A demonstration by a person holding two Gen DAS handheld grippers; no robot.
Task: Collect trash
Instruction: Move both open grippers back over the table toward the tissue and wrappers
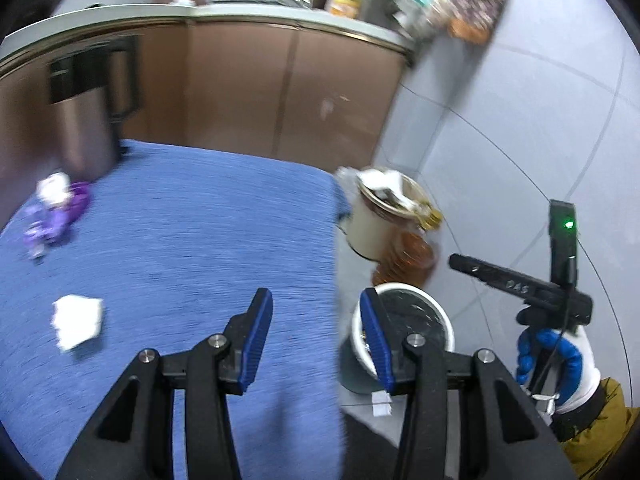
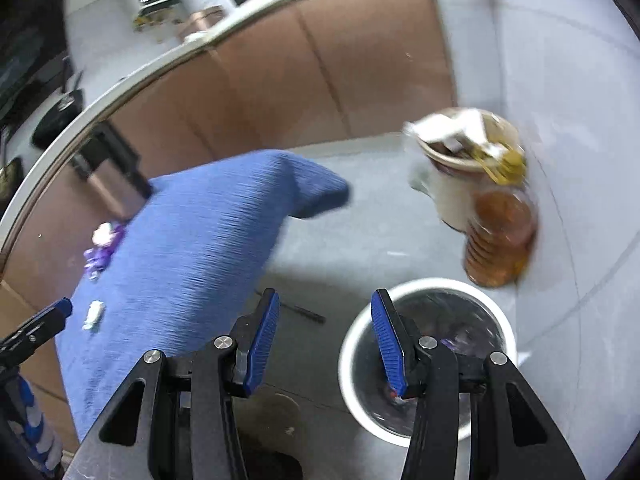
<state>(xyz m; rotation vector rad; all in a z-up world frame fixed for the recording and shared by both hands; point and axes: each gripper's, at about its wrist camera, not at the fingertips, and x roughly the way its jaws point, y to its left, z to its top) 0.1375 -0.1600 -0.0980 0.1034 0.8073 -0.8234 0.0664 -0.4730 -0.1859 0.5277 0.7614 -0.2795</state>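
Trash lies on your blue textured tablecloth (image 1: 192, 232): a purple wrapper bundle with white paper (image 1: 54, 210) at nine o'clock in the left wrist view, and a crumpled white tissue (image 1: 78, 322) at about eight o'clock, well apart from it. Your left gripper (image 1: 316, 336) hangs over the cloth's right edge, its blue-padded tongs spread wide and holding nothing. At four o'clock stands the white-rimmed round bin with a dark liner (image 1: 402, 334) on the grey floor. In the right wrist view, your right gripper (image 2: 324, 338) is likewise released and empty, its right finger over the bin's rim (image 2: 426, 284). Beyond, at two o'clock, a cream bucket stuffed with rubbish (image 2: 452, 168) touches an amber ribbed bottle (image 2: 500, 236).
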